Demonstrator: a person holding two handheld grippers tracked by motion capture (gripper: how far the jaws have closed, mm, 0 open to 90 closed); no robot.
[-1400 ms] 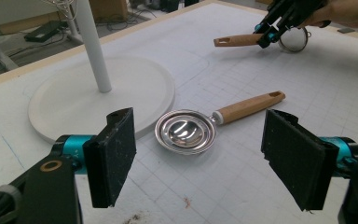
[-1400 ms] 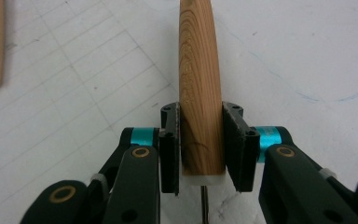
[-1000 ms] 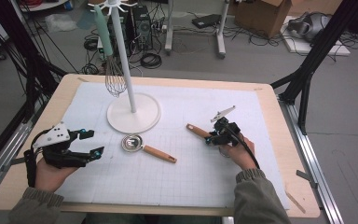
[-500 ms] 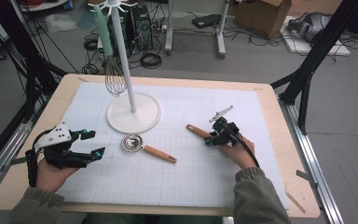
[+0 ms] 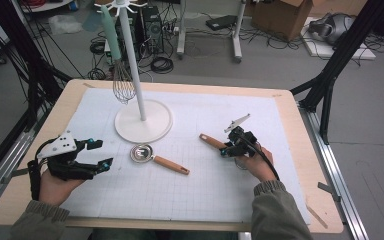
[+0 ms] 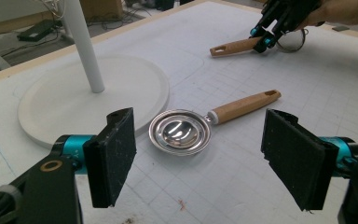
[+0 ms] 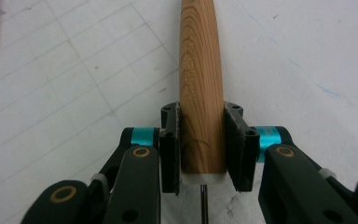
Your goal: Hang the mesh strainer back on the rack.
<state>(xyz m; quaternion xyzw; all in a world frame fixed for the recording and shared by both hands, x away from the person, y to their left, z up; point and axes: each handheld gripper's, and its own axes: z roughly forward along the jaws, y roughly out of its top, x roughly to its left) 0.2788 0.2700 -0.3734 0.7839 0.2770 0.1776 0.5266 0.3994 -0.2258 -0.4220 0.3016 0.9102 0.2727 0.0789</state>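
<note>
A wooden utensil handle (image 5: pixel 211 141) lies on the white grid mat right of centre, and my right gripper (image 5: pixel 228 149) is shut on its near end. In the right gripper view both pads (image 7: pixel 170 149) press the handle (image 7: pixel 200 70) from either side; the jaws have just tightened slightly on it. A small metal spoon with a wooden handle (image 5: pixel 141 153) lies mid-mat. My left gripper (image 5: pixel 102 153) rests at the mat's left side, open and holding nothing. In the left gripper view the spoon (image 6: pixel 181 132) lies ahead of its spread jaws (image 6: pixel 205 156), apart from them, with the right gripper (image 6: pixel 265 39) and held handle (image 6: pixel 235 45) farther off.
A white stand with a round base (image 5: pixel 143 121) and a tall pole stands behind the spoon. A whisk (image 5: pixel 123 85) with a green handle hangs from its top. The base (image 6: pixel 93 98) sits close to the spoon's bowl. Cables and boxes lie on the floor beyond the table.
</note>
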